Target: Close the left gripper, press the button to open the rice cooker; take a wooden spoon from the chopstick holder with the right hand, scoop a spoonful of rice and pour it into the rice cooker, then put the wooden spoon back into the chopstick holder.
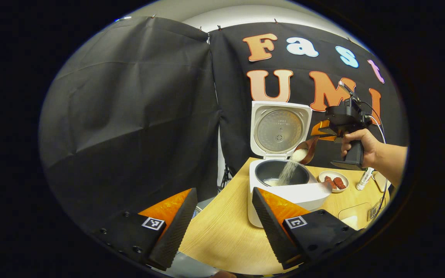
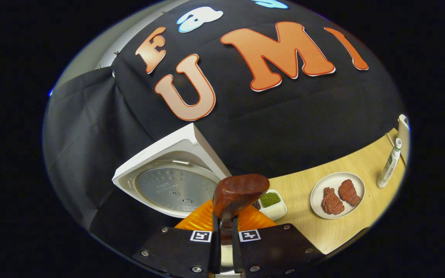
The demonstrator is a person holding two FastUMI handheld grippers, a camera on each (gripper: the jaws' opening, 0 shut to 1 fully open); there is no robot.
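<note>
Black cloth is hanging round the booth, w/ a light wooden table [image 1: 222,231] sitting in front of it. Left gripper [image 1: 222,216] is hovering low over the table's near edge, jaws standing wide apart w/ nothing between them. Straight ahead of its fingers the white rice cooker [image 1: 284,193] is sitting w/ its lid [image 1: 280,129] standing upright & open, dark inner pot exposed.

Beyond the cooker, to the right of those fingers, a hand [image 1: 357,148] is holding the right gripper [image 1: 323,131] up above the pot. That gripper is clamping the wooden spoon [image 1: 303,152] by its handle; the bowl is tilting down & rice [image 1: 290,170] is streaming out into the pot, a small heap already lying at the bottom.

In the right gripper view, both fingers are pressing on the spoon handle [image 2: 224,227], the bowl's brown back [image 2: 240,191] sticking out just ahead of the tips. Open lid [image 2: 172,185] is showing left of the spoon. Right of it a small white dish w/ green grains [image 2: 272,202] is sitting, then a plate [image 2: 336,195] w/ two reddish meat pieces, & farther right a slim white tube [image 2: 389,164] is standing upright
</note>
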